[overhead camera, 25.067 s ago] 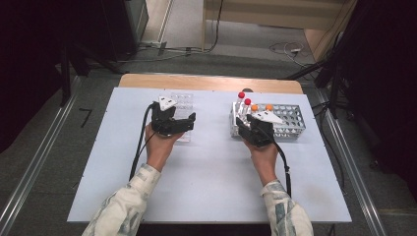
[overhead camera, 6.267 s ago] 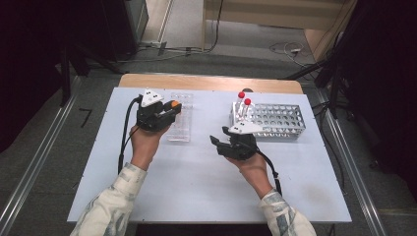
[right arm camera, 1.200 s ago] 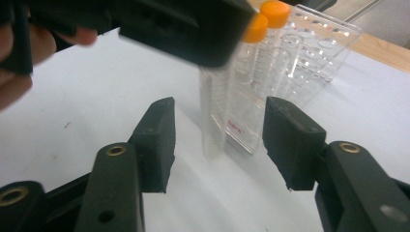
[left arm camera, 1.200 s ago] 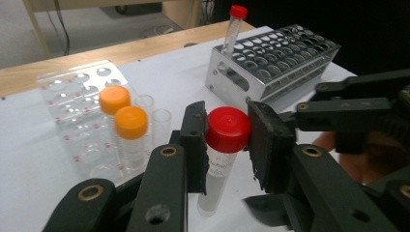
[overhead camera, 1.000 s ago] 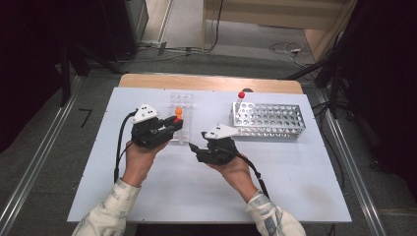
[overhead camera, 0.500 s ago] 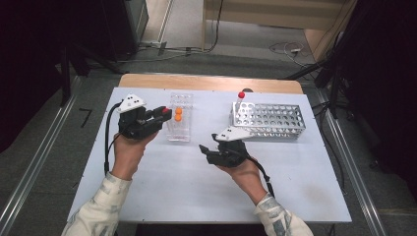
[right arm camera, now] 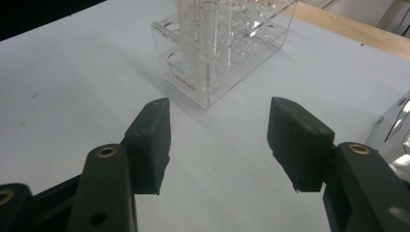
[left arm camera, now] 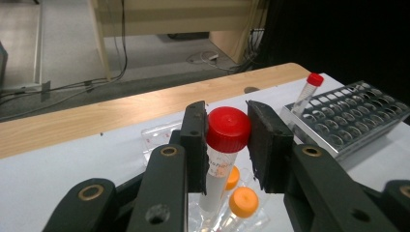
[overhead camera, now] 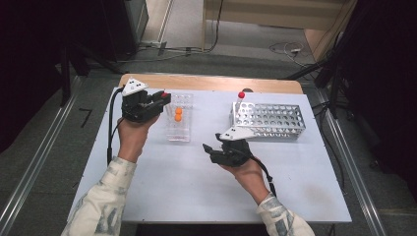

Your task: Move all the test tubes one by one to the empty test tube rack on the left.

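Your left gripper [left arm camera: 227, 145] has lifted the red-capped clear plastic tube [left arm camera: 223, 150]; keep it upright. Right gripper [right arm camera: 217, 140] gapes empty.

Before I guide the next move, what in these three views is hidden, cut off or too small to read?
- Red-capped tube in the left gripper: lower end cut off by the frame edge, left gripper view; its label print is too blurred to read.
- Orange-capped tubes in the clear rack: which holes they sit in is too small to tell, high view.
- Metal rack: near side partly hidden by the right gripper, high view.
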`<state>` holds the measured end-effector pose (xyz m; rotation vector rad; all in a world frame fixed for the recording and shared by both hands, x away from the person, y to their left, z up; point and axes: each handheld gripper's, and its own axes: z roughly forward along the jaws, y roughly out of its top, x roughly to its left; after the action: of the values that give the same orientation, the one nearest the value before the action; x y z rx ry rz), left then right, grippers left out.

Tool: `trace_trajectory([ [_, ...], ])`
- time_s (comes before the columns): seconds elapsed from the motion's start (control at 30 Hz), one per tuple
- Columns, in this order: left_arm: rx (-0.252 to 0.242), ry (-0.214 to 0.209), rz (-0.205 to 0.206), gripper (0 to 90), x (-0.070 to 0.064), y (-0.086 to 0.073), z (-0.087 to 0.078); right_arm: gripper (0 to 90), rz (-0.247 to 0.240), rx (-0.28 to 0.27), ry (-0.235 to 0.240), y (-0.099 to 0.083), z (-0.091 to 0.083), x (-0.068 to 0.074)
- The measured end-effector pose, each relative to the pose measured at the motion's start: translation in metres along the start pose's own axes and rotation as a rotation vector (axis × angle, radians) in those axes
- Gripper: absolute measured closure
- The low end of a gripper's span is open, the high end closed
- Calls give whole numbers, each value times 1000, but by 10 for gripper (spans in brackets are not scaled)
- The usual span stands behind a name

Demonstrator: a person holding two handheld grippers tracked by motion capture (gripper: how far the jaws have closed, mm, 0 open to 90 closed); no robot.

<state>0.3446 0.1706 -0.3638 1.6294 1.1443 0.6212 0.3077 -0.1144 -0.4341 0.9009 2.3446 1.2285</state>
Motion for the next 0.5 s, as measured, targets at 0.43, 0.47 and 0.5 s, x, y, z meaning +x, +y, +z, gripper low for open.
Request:
trace_trajectory([
  [0.43, 33, 49, 13, 703, 1, -22, 21, 396, 9, 2, -1, -1, -1, -3],
  [0.47, 33, 51, 10, 702, 1, -24, 23, 396, 7, 0, -1, -1, -1, -3],
  [0.5, 37, 54, 9, 702, 1, -26, 25, 396, 6, -1, 0, -1, -1, -2],
])
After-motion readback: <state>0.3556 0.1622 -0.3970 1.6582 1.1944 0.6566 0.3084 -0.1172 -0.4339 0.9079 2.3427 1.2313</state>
